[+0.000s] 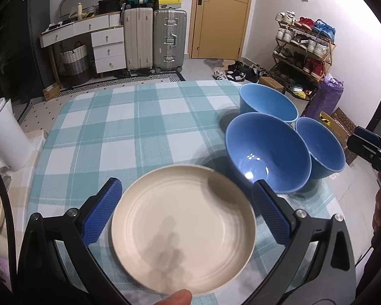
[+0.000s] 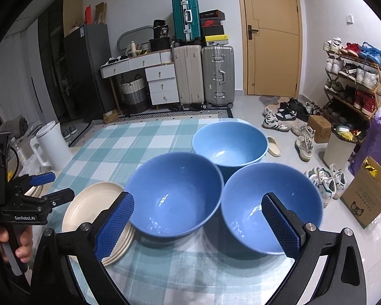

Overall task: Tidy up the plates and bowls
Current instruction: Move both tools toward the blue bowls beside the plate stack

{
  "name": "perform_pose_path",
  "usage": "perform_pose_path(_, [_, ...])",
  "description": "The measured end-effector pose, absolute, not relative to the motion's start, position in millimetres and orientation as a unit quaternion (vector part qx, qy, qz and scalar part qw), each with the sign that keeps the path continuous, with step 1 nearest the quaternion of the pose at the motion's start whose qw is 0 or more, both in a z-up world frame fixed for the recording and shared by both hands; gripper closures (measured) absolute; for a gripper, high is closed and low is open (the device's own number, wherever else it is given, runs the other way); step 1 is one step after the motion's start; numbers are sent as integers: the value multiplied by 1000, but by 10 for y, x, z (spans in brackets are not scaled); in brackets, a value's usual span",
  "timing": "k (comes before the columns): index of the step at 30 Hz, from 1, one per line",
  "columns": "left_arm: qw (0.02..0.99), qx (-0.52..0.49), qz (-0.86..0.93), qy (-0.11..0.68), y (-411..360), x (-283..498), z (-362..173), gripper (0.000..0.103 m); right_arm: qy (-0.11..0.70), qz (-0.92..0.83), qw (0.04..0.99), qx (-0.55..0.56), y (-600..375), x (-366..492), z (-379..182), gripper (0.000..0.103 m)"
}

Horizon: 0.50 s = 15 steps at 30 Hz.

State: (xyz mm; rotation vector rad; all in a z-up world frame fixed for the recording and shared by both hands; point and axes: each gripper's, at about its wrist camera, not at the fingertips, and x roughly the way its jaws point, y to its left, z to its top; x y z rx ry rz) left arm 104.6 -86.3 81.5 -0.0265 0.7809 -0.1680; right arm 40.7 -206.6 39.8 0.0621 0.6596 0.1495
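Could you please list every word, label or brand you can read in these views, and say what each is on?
"GenRobot.AI": white lettering on the black body of the left gripper, seen from the right wrist.
Cardboard box print: too blurred to read.
Shoe boxes above the suitcases: logos too small to read.

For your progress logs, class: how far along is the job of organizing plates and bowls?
Done: the cream plates already look stacked. In hand: nothing; left gripper and right gripper are both open and empty. Left: the three blue bowls stand separately on the checked tablecloth, unstacked.
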Motion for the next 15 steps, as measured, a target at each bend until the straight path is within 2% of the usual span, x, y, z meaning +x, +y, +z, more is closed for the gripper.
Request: perform_pose_path(15, [918, -8, -93, 385, -1158, 1579, 949, 1, 320, 55, 945, 36, -2384, 722, 590, 1])
